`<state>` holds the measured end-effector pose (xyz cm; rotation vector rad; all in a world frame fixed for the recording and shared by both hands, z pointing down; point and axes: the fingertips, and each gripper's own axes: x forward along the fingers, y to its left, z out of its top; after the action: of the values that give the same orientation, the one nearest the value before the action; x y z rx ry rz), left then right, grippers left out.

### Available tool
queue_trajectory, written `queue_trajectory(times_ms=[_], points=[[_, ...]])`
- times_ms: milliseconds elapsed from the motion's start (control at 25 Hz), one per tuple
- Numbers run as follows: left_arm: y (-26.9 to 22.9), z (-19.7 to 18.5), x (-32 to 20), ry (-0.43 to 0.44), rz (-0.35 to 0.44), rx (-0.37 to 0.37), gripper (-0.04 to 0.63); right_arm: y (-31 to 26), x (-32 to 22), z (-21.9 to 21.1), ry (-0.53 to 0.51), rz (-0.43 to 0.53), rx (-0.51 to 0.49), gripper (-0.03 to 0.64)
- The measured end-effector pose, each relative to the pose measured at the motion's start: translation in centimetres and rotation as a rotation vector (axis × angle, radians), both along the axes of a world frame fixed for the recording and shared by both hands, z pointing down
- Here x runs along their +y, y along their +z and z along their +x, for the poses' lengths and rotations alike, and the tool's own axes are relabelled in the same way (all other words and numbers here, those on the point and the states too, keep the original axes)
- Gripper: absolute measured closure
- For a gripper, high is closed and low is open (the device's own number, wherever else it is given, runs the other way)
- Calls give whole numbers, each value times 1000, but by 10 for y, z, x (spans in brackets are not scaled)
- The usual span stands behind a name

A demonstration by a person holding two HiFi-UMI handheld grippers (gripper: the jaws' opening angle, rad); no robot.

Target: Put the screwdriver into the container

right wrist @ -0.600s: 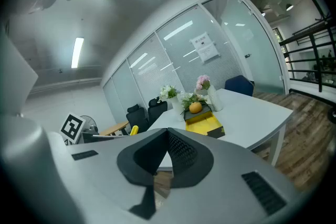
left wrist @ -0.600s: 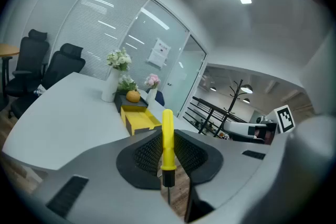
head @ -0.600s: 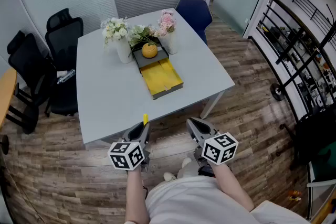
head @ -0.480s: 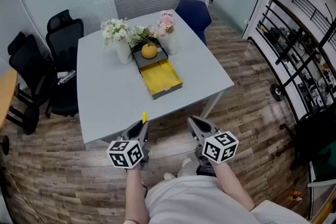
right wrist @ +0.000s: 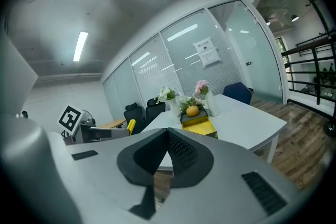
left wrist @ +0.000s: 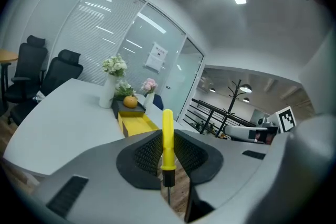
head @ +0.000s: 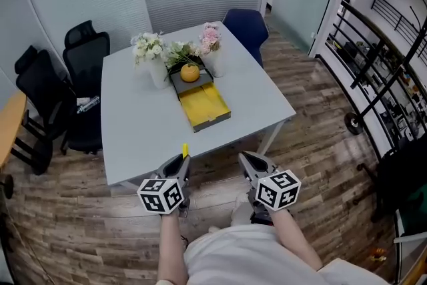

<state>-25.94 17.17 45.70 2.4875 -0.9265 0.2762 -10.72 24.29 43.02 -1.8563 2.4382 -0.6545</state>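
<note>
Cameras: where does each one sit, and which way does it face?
Head view: on the person's head, looking steeply down at the table; forearms, left gripper and right gripper show.
Left gripper view: on that gripper, facing the table; jaws shut on the screwdriver.
Right gripper view: on that gripper, facing the table; jaws shut, empty.
Shared: all show the container.

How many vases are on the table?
2: a vase with white flowers left of the orange, a vase with pink flowers right of it. The middle bunch may hide a third behind the orange.
</note>
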Motion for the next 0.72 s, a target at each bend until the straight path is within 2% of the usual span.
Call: queue_trajectory(times_ms=[160, 320, 720], points=[[8, 3, -11, -17, -9, -33, 528, 8, -16, 9, -3, -17, -17, 601], [20, 12, -31, -45, -46, -35, 527, 18, -45, 21, -28, -36, -33, 601], [44, 76, -149, -149, -117, -55, 528, 37, -183, 91, -141, -81, -41, 601]])
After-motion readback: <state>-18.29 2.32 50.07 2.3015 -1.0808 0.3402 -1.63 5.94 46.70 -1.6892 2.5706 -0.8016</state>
